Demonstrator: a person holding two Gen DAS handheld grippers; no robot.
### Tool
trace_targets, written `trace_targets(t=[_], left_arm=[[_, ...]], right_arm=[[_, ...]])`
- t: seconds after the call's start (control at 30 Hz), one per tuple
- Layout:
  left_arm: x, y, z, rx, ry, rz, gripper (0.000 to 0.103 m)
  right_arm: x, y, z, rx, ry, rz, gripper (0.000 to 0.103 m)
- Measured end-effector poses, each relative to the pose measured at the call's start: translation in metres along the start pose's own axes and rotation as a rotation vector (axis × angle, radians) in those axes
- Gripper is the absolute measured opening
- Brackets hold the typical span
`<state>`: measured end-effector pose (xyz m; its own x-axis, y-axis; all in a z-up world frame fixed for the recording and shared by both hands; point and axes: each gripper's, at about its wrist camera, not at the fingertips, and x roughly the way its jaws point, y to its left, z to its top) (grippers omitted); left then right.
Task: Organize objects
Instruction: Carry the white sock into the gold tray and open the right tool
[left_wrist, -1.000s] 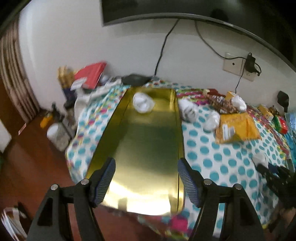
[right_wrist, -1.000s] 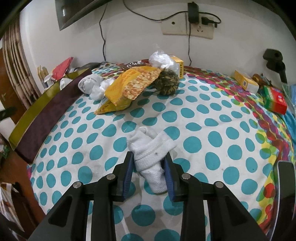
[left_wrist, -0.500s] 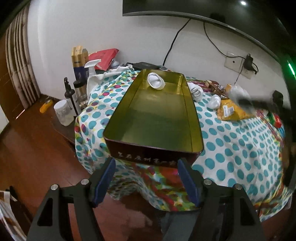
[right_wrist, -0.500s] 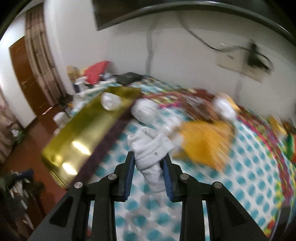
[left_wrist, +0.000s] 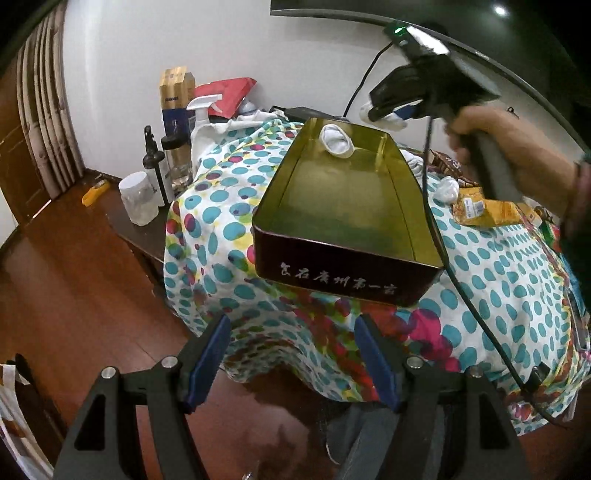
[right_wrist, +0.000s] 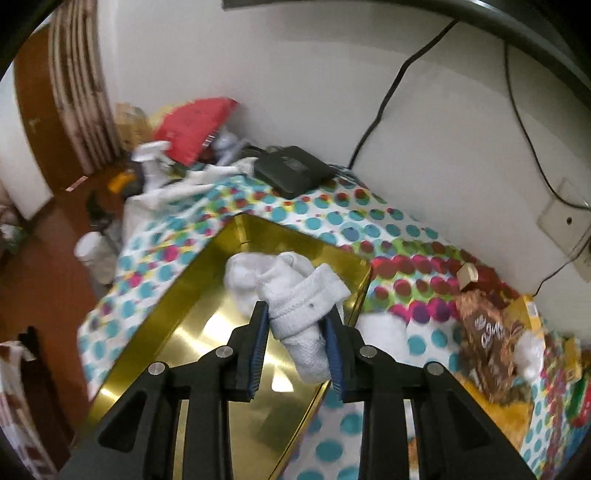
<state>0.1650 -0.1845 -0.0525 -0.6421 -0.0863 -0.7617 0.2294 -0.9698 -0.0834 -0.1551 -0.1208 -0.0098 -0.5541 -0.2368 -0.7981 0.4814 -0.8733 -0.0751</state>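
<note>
The right gripper (right_wrist: 295, 332) is clamped tight on a rolled white sock (right_wrist: 303, 299), gripped across the ribbed cuff in the middle of the right wrist view, with the toe end drooping below the blue pads. It hangs above the far end of the gold tin tray (right_wrist: 177, 306), whose shiny floor fills the lower left of that view. In the left wrist view the same gripper shows at upper right, a hand (left_wrist: 498, 136) wrapped round its grey handle.

That sock looks light, soft and floppy to me; nothing to break, but it can snag on the pads or unroll as it drops. The thick rolled cuff seems the sensible place to pinch it, since the loose toe would just stretch.

The left gripper (left_wrist: 291, 354) stands wide open and holds nothing, low in its own frame, short of the tray's dark near wall with its pale lettering. Another balled sock (left_wrist: 336, 140) already lies at the tray's far end, right under where the held one hangs, so the newcomer may land on top of it.

More white bundles (left_wrist: 448, 188) lie on the polka-dot cloth (left_wrist: 498, 280) to the right of the tray, beside a yellow snack bag (left_wrist: 484, 210). A black cable (left_wrist: 436, 229) trails down across the tray's right rim and could catch a sleeve. At upper left of the left view a spray bottle (left_wrist: 201, 107) and a clear jar (left_wrist: 138, 199) crowd the table's edge, well clear of the tray.
</note>
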Motion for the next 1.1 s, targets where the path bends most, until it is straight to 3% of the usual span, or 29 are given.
trace_targets(t=[0.43,0.47,0.53,0.57,0.67,0.87,1.1], left_arm=[[0.015,-0.002,-0.005,0.022,0.033,0.005,0.072],[0.016,-0.002,-0.005,0.022,0.038,0.006,0.072],[0.018,-0.002,-0.006,0.018,0.047,0.008,0.072],[0.018,-0.001,-0.007,0.016,0.048,0.008,0.072],[0.018,0.0,-0.008,0.012,0.041,0.018,0.071],[0.018,-0.006,-0.01,0.025,0.037,0.01,0.072],[0.019,-0.033,-0.02,0.105,0.047,0.007,0.072]], right_arm=[[0.043,0.008,0.01,-0.019,0.057,-0.07,0.031],[0.042,0.006,0.01,-0.007,0.052,-0.066,0.035],[0.037,0.003,0.01,0.016,0.035,-0.062,0.073],[0.033,0.001,0.009,0.023,0.018,-0.061,0.08],[0.007,-0.006,0.0,0.034,-0.051,-0.021,0.081],[-0.048,-0.042,-0.051,0.075,-0.112,0.037,0.081],[-0.097,-0.136,-0.137,0.245,-0.128,0.006,0.082]])
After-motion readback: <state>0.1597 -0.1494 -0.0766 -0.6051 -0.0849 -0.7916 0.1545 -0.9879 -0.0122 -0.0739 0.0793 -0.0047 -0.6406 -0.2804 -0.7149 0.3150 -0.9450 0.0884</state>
